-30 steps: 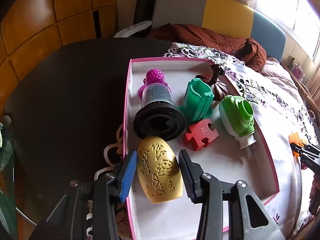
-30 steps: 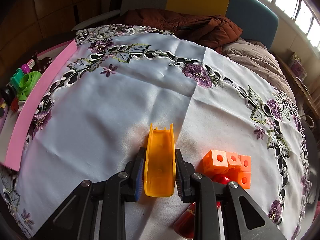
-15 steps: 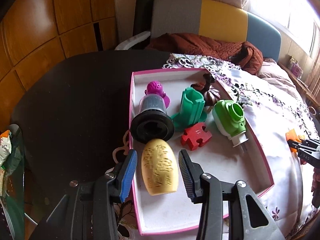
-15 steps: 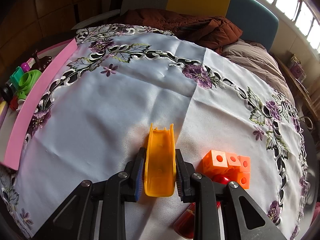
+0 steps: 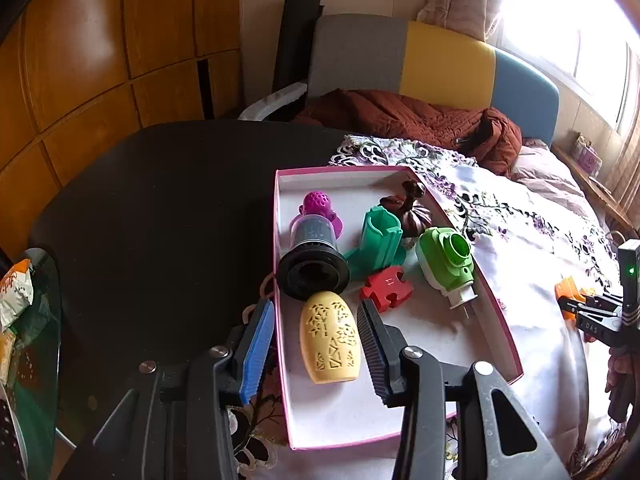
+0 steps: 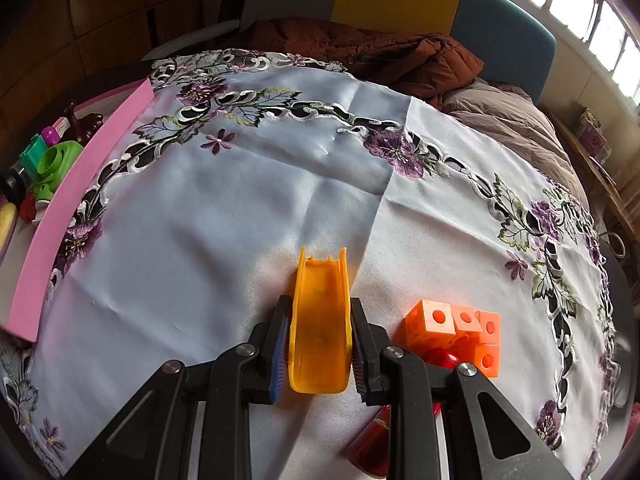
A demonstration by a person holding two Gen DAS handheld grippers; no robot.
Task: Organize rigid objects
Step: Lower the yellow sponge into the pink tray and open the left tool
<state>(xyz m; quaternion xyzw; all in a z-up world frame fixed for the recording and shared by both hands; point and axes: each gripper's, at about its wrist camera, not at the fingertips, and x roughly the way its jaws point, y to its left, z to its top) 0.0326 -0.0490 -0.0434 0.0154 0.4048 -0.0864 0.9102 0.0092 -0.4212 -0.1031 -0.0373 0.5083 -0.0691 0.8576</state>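
I'm holding the left gripper [image 5: 316, 342] with its jaws apart, straddling the yellow egg-shaped piece [image 5: 330, 338] without pressing it; the ribbed pads stand clear on both sides. That piece, hard and carved with cut-out patterns, is lying inside the pink box [image 5: 502, 320]. Beyond it in the box, a black funnel-shaped cylinder [image 5: 313, 266] is crowding right against its far end, with a purple knobbed toy [image 5: 318, 204] behind. To the right of the egg, a red jigsaw block [image 5: 386, 288] is lying flat, a teal ribbed tube [image 5: 378, 240] is standing further back, and a green capped part [image 5: 446, 260] is leaning by the box's right wall. A dark brown figure [image 5: 408, 208] is sitting in the far corner.

I'm keeping the right gripper [image 6: 319, 354] clamped on the orange chute-shaped piece [image 6: 320, 320], smooth glossy plastic, over the embroidered white tablecloth [image 6: 240, 220]. Just right of the chute, orange holed cubes [image 6: 456, 330] are sitting joined together, a red translucent thing [image 6: 372, 448] partly hidden beneath the gripper arm. The pink box is lying well off to the chute's left.
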